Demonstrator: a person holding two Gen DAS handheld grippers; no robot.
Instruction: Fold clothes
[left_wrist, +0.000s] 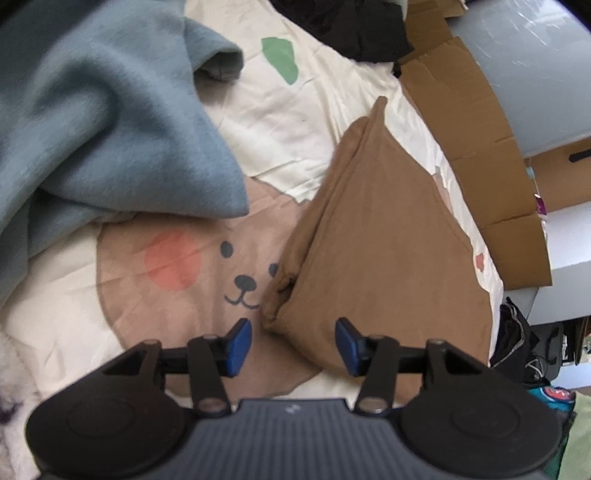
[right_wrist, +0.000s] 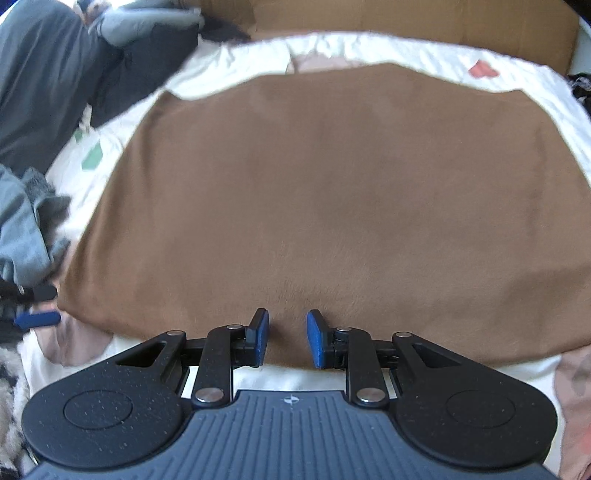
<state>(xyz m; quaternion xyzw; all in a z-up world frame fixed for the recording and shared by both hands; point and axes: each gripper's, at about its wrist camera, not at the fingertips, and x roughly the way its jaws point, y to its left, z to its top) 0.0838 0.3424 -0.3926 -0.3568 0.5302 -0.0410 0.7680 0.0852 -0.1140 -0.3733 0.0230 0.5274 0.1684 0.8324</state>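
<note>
A brown garment (left_wrist: 369, 240) lies folded flat on the cream bear-print bed sheet (left_wrist: 280, 122). My left gripper (left_wrist: 293, 345) hovers over its near left corner, jaws open, and the pads do not press the cloth. In the right wrist view the brown garment (right_wrist: 314, 192) fills the middle. My right gripper (right_wrist: 288, 338) sits over its near edge, jaws apart by a narrow gap with nothing pinched. A blue fingertip (right_wrist: 37, 318) of the left gripper shows at the garment's left corner.
A blue-grey fleece garment (left_wrist: 92, 129) is heaped on the left of the bed. Dark clothes (left_wrist: 351, 26) lie at the far end, and a dark grey garment (right_wrist: 48, 74) lies at the far left. Flattened cardboard (left_wrist: 480, 140) lines the bed's right edge.
</note>
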